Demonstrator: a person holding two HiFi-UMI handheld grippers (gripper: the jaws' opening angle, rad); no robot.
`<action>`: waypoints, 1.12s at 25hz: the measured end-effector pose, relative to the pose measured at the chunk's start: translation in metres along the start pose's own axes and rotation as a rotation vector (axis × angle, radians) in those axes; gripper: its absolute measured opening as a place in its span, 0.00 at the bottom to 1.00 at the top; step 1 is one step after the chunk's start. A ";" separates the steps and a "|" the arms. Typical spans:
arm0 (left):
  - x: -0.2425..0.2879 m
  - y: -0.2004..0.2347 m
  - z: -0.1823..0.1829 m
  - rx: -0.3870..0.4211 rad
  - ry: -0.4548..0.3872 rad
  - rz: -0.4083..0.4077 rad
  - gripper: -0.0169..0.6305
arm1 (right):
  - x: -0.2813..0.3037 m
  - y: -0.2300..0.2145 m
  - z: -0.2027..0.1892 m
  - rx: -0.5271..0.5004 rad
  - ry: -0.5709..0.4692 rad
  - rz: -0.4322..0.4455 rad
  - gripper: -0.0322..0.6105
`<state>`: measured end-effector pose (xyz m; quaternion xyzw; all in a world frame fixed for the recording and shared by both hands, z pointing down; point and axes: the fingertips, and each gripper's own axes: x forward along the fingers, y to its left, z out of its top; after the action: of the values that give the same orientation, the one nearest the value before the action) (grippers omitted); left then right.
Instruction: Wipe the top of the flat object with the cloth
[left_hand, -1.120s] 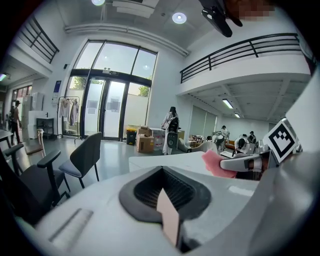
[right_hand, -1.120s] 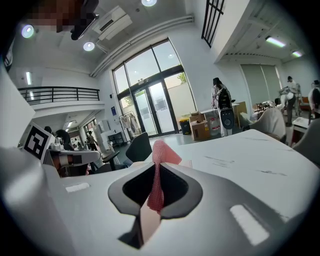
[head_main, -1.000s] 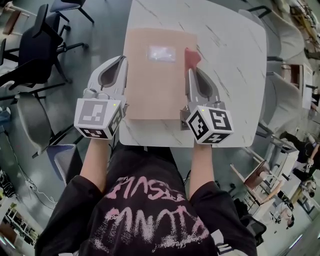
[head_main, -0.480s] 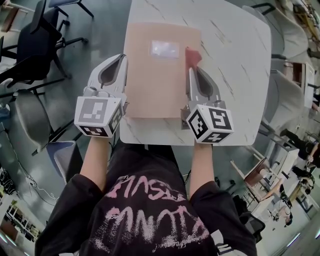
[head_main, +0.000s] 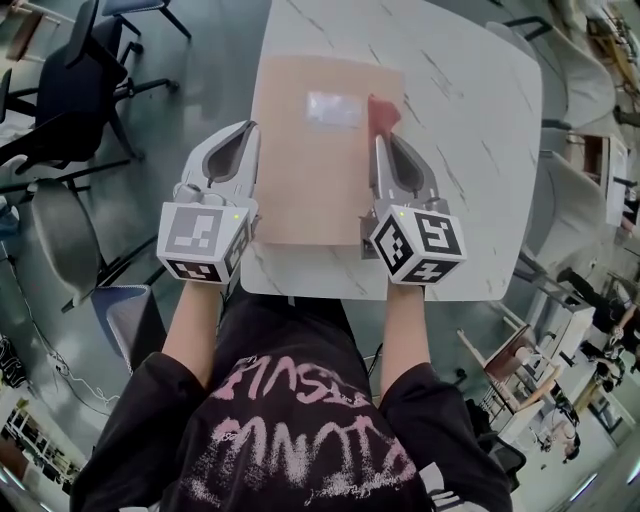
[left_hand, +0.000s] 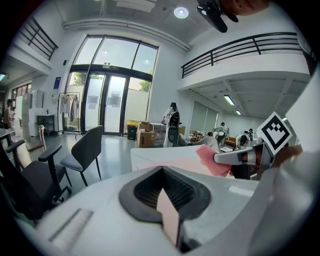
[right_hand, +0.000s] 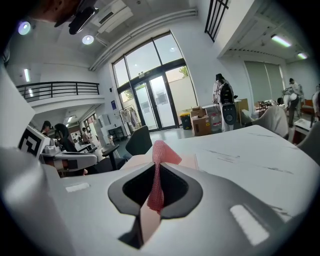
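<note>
A flat tan board (head_main: 310, 180) with a white label (head_main: 335, 110) lies on the white marble table (head_main: 470, 120). My right gripper (head_main: 381, 140) sits at the board's right edge, shut on a pink cloth (head_main: 381, 112) that sticks out past its tip. The cloth (right_hand: 160, 155) stands pinched upright between the jaws in the right gripper view. My left gripper (head_main: 247, 130) lies along the board's left edge, at the table's left side, jaws shut with nothing of the scene between them. From the left gripper view, the board (left_hand: 170, 155) lies just ahead and the cloth (left_hand: 212, 160) is at the right.
Black office chairs (head_main: 80, 80) and a grey chair (head_main: 60, 240) stand on the floor left of the table. White chairs (head_main: 570, 200) stand at the right. The table's near edge (head_main: 330, 290) is against my body.
The right gripper with the cloth has edged slightly left, closer to the white label. The left gripper has drawn back a little toward me. Both stay shut.
</note>
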<state>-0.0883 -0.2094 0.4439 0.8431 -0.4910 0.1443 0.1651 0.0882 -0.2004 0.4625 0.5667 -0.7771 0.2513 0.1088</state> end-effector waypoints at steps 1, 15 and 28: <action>-0.001 0.000 0.000 -0.002 -0.002 0.001 0.03 | 0.003 0.003 0.002 -0.002 0.001 0.008 0.12; -0.003 0.012 -0.001 -0.005 -0.003 0.022 0.03 | 0.049 0.055 0.022 -0.062 0.039 0.149 0.12; -0.008 0.033 0.003 -0.045 -0.008 0.065 0.03 | 0.089 0.108 0.024 -0.046 0.098 0.255 0.12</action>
<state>-0.1205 -0.2196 0.4425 0.8232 -0.5220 0.1353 0.1773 -0.0393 -0.2615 0.4536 0.4477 -0.8421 0.2727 0.1269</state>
